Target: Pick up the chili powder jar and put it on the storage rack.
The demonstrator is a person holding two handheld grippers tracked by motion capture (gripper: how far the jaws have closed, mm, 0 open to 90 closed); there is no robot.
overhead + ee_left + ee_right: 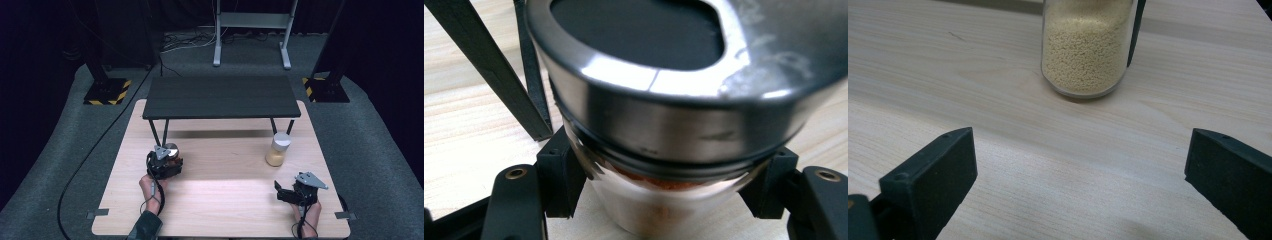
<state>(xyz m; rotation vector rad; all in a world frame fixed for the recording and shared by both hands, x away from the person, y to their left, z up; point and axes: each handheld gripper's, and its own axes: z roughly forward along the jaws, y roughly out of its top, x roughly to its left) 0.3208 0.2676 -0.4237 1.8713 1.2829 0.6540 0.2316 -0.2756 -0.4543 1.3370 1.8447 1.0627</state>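
Note:
A glass jar with a silver metal lid (674, 115) and reddish contents stands on the wooden table, close to the legs of a small black shelf. My left gripper (167, 159) is shut on it, both pads pressing the glass just under the lid. The same jar (171, 149) peeks out beyond the gripper in the high view. A second jar (277, 149) with a silver lid holds pale yellow grains (1083, 50) and stands at the right. My right gripper (284, 192) rests open on the table in front of that jar, well apart from it, nothing between its jaws.
A low black shelf (220, 96) on thin black legs (484, 65) spans the back of the wooden tabletop (225, 200). Both jars stand near its front legs. Beyond the table are stands on a grey carpet and cables.

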